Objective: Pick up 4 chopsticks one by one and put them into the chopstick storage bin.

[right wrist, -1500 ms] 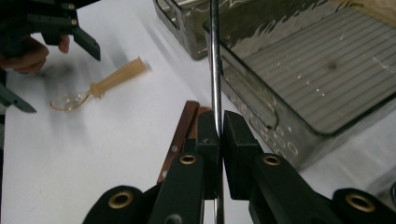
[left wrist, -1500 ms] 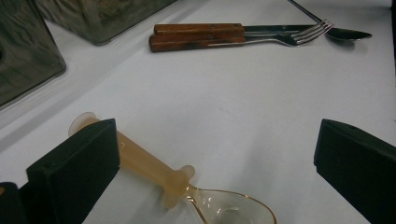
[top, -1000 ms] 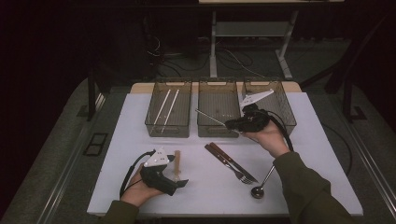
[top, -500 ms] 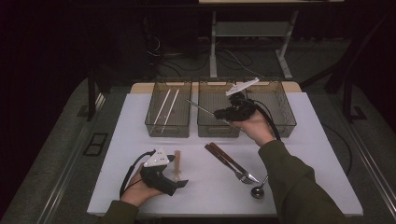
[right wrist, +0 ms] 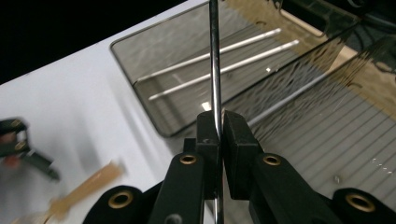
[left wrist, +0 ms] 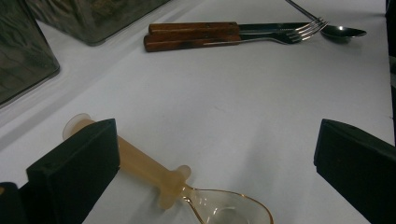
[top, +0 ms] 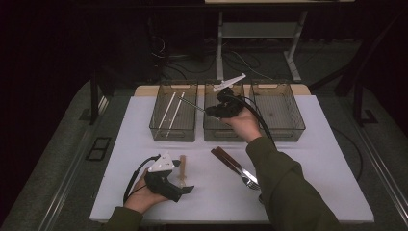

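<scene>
My right gripper (top: pixel 209 111) is shut on a thin metal rod (top: pixel 192 104) and hovers over the middle mesh bin (top: pixel 214 132). The rod's far end reaches over the left mesh bin (top: pixel 158 126), where two similar rods (top: pixel 172 110) lie. In the right gripper view the rod (right wrist: pixel 215 60) runs straight up from the closed right gripper (right wrist: pixel 220 125), above that bin (right wrist: pixel 140 100). My left gripper (top: pixel 183 177) rests on the white table, open. In the left gripper view an amber-handled clear spoon (left wrist: pixel 154 172) lies between its wide-apart jaws, close to the left one.
A third mesh bin (top: pixel 293 126) stands at the right of the row. A wood-handled knife and fork (top: pixel 231 162) lie side by side on the white tabletop (top: pixel 327 159) near my right forearm. A metal spoon (left wrist: pixel 343 31) lies beyond them in the left gripper view.
My right gripper has carried the rod leftward from near the right bin to above the middle bin, its tip now over the left bin. The left gripper has stayed put.
</scene>
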A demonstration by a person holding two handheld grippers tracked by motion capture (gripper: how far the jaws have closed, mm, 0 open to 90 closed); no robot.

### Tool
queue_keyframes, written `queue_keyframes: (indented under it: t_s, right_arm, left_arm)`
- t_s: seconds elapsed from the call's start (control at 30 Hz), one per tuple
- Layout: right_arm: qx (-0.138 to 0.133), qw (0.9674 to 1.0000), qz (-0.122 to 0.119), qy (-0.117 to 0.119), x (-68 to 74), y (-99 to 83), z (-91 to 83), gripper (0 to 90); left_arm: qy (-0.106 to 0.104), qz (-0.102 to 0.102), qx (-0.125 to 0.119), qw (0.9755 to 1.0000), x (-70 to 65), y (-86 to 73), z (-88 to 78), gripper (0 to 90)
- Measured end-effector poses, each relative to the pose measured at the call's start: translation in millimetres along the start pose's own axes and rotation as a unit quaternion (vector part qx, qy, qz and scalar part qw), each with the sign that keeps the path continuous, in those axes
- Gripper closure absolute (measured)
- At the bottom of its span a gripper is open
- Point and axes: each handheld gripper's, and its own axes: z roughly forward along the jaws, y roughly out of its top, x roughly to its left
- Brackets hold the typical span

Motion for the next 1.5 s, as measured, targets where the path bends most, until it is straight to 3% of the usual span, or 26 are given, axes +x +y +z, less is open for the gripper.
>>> queue_keyframes:
  t_s: [0.53, 1.1, 1.2, 1.3, 1.5]
  right_arm:
    - [0.026, 0.9987, 0.013, -0.041, 2.4, 39.4, 65.0, 85.4]
    - [0.051, 0.9960, 0.037, -0.064, 3.1, 62.9, 126.6, 85.3]
    - [0.046, 0.9956, 0.042, -0.070, 5.4, 65.1, 131.8, 84.0]
    - [0.032, 0.9961, 0.044, -0.069, 7.2, 65.8, 131.0, 73.1]
    - [0.031, 0.9966, 0.042, -0.064, 7.6, 66.5, 119.1, 64.9]
  left_arm:
    - [-0.004, 0.003, -0.001, 1.0000, -1.0, 0.5, 0.5, 0.0]
    - [-0.007, 0.006, -0.002, 1.0000, -0.8, 0.2, -0.1, 0.0]
    - [-0.007, 0.008, -0.002, 0.9999, -0.9, 0.2, -0.1, 0.0]
    - [-0.008, 0.008, -0.002, 0.9999, -0.4, 0.3, 0.1, 0.0]
    - [-0.006, 0.010, -0.001, 0.9999, -1.1, 0.5, 0.3, 0.0]
